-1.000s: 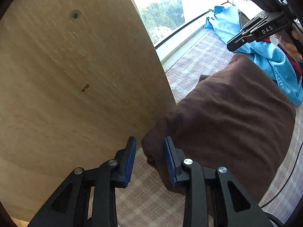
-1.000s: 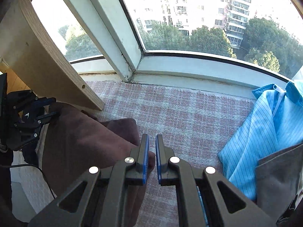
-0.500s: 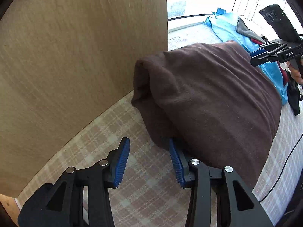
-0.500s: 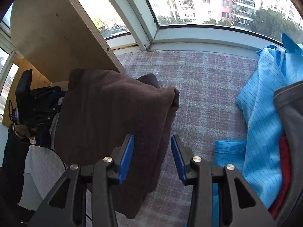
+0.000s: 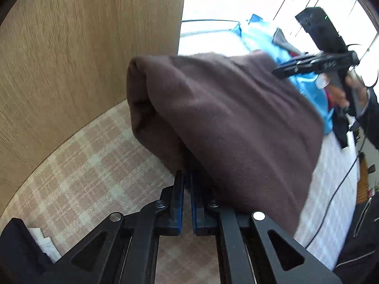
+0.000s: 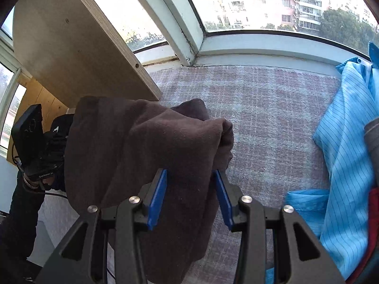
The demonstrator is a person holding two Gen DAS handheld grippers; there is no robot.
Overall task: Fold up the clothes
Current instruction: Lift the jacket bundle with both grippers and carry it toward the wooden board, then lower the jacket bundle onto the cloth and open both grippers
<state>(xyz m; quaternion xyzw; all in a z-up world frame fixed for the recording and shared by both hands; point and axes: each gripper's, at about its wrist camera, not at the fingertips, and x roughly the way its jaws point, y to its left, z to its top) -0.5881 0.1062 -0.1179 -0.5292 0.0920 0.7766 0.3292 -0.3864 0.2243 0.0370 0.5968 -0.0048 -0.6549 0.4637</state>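
Observation:
A folded dark brown garment (image 5: pixel 236 118) hangs bunched above the plaid-covered surface (image 5: pixel 94 153). My left gripper (image 5: pixel 187 189) is shut on its lower edge, pads almost touching, and the cloth drapes over the right finger. In the right wrist view the same brown garment (image 6: pixel 142 146) lies between and over the blue pads (image 6: pixel 157 198) of my right gripper (image 6: pixel 190 174), which stands open. From the left wrist view the right gripper (image 5: pixel 308 64) shows at the garment's far end, held by a hand. The left gripper's body (image 6: pixel 33 146) is partly hidden behind the cloth.
A wooden panel (image 5: pixel 83 47) stands close on the left, right beside the garment. A blue striped shirt (image 6: pixel 343 142) with grey and red clothes (image 6: pixel 374 203) is piled at the right. The window frame (image 6: pixel 260 45) borders the far edge. A black cable (image 5: pixel 331 201) crosses the surface.
The left gripper has gone from open to shut on the brown garment's edge. The right gripper, shut a second ago, has opened. The garment has risen off the surface.

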